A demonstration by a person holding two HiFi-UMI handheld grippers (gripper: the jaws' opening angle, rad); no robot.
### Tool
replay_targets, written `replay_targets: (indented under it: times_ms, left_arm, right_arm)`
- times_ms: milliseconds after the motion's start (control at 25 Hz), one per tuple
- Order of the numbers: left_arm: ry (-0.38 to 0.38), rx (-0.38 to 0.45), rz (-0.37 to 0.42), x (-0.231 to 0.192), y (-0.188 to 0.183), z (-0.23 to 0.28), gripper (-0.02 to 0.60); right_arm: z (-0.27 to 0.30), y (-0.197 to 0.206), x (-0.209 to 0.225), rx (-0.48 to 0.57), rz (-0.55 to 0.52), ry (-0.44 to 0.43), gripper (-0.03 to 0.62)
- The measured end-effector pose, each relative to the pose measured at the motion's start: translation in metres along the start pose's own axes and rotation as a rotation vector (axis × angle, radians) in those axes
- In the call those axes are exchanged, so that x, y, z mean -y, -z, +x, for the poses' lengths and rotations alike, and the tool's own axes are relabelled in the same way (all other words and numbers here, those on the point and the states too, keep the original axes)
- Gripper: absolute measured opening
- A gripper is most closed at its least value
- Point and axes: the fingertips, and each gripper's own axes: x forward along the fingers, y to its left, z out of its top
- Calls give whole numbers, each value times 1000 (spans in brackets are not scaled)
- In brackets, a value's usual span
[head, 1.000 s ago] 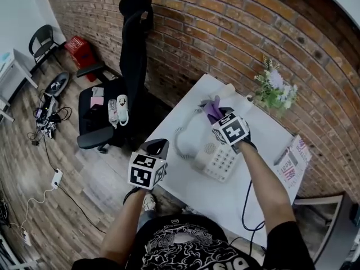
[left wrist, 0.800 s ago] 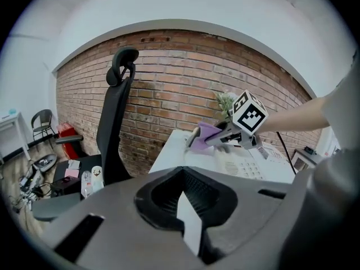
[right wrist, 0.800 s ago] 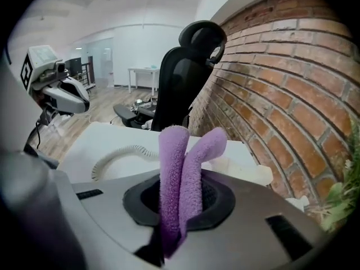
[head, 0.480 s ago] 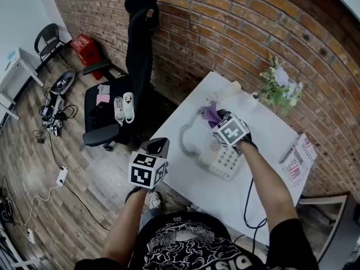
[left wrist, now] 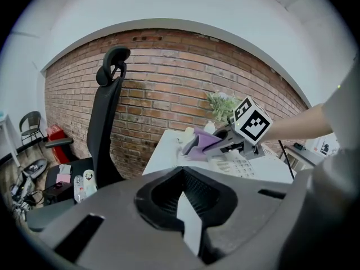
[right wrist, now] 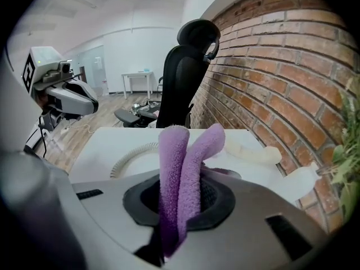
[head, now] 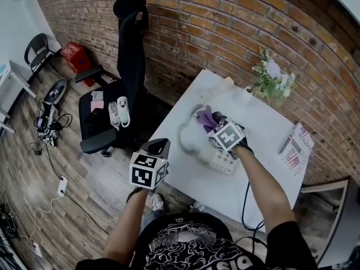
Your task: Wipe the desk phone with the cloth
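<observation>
The right gripper (right wrist: 181, 215) clamps its fingers on a folded purple terry cloth (right wrist: 183, 162) over the white keypad desk phone (head: 224, 161) on the white counter (head: 264, 134). The left gripper (head: 157, 147), fingers together and empty, hangs off the counter's edge.

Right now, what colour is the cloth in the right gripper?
Purple; the cloth shows best in the right gripper view, pinched in the jaws.

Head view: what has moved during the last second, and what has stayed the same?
The right claw, shut on the purple cloth, has slid a little to the person's left and nearer to the person across the desk phone, so it now covers more of it. Nothing was taken or let go. Unchanged: the cloth stays clamped, and the left claw stays shut and empty beside the desk.
</observation>
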Motion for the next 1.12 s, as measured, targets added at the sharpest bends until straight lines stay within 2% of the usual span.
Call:
replay_targets:
  times_ms: [840,1120]
  left_arm:
    - [161,-14,49,10,4,8,6]
    - [224,-26,80,13,6,12,6]
  right_arm:
    - [-9,16,-62,16,156,31,48]
    - [-11,22,-80,40,251,66,48]
